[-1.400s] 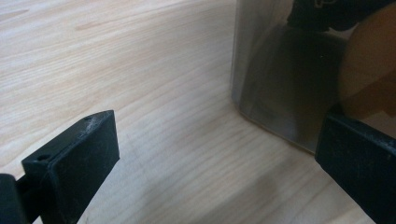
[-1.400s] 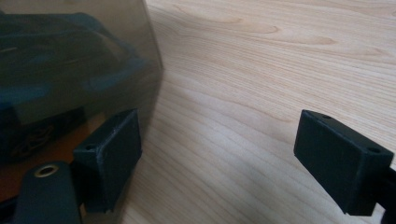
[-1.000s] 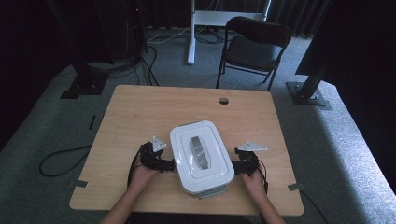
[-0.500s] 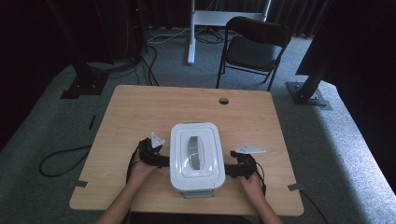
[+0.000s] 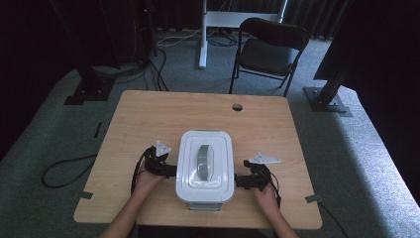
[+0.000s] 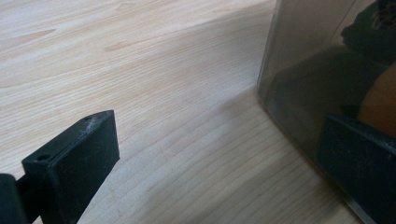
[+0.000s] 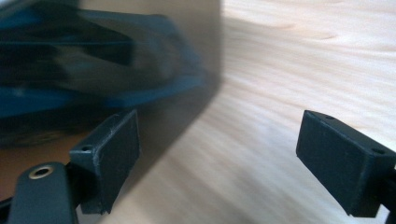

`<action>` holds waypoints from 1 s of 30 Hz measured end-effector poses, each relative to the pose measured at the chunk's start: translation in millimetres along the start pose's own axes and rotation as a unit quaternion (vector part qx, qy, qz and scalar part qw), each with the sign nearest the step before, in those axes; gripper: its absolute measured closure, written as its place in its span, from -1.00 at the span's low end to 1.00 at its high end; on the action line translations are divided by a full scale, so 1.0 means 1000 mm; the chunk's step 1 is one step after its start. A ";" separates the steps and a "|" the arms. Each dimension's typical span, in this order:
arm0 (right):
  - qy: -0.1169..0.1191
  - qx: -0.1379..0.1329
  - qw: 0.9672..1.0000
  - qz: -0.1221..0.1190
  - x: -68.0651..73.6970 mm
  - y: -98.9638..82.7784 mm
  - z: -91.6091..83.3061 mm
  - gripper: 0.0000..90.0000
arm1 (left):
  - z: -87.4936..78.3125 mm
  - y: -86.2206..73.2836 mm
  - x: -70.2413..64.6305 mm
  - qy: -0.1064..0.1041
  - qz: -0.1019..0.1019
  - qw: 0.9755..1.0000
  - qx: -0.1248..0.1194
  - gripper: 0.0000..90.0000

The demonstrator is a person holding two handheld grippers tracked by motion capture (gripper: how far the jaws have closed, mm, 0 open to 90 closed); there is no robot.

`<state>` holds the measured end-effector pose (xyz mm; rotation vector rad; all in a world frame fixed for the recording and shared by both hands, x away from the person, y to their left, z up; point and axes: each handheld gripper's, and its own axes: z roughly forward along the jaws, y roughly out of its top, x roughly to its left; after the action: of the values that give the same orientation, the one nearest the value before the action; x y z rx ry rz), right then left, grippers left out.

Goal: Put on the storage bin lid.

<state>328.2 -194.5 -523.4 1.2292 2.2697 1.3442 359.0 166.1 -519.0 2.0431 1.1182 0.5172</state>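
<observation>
A white lidded storage box (image 5: 205, 166) with a grey handle stands near the front of the wooden table (image 5: 148, 114). My left gripper (image 5: 171, 170) lies against its left side and my right gripper (image 5: 240, 181) against its right side. In the left gripper view the box's clear wall (image 6: 308, 70) stands at the right, and the left gripper (image 6: 219, 140) is open with bare table between its jaws. In the right gripper view the right gripper (image 7: 219, 135) is open and its jaws have just been opening. The box wall (image 7: 116, 56) is behind its left jaw, and nothing is pressed between them.
A cable hole (image 5: 237, 106) sits near the table's far edge. Behind the table are a black folding chair (image 5: 270, 47) and a white stand post (image 5: 203, 34). A black cable (image 5: 64, 171) loops on the carpet at the left.
The box has turned from a skewed angle to square with the table. Both hands stay at its sides, and the right hand has shifted slightly back.
</observation>
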 end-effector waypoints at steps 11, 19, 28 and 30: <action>-0.050 -0.015 0.999 -0.007 -0.008 0.000 -0.007 -0.72 | -0.014 -0.007 0.008 -0.013 -0.002 0.999 -0.043 -1.00; -0.049 -0.022 0.999 0.001 -0.010 0.001 -0.010 -0.72 | -0.017 -0.008 0.006 -0.017 0.001 0.999 -0.046 -1.00; -0.061 -0.028 0.998 0.006 -0.014 0.000 -0.016 -0.72 | -0.022 -0.018 0.015 -0.009 -0.009 0.999 -0.042 -1.00; -0.065 -0.027 0.997 0.005 -0.015 -0.001 -0.018 -0.72 | -0.025 -0.021 0.017 -0.007 -0.012 0.999 -0.043 -1.00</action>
<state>327.5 -217.2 -517.2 1.2727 2.1270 1.2813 341.0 198.4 -519.3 1.9553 1.0918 0.5292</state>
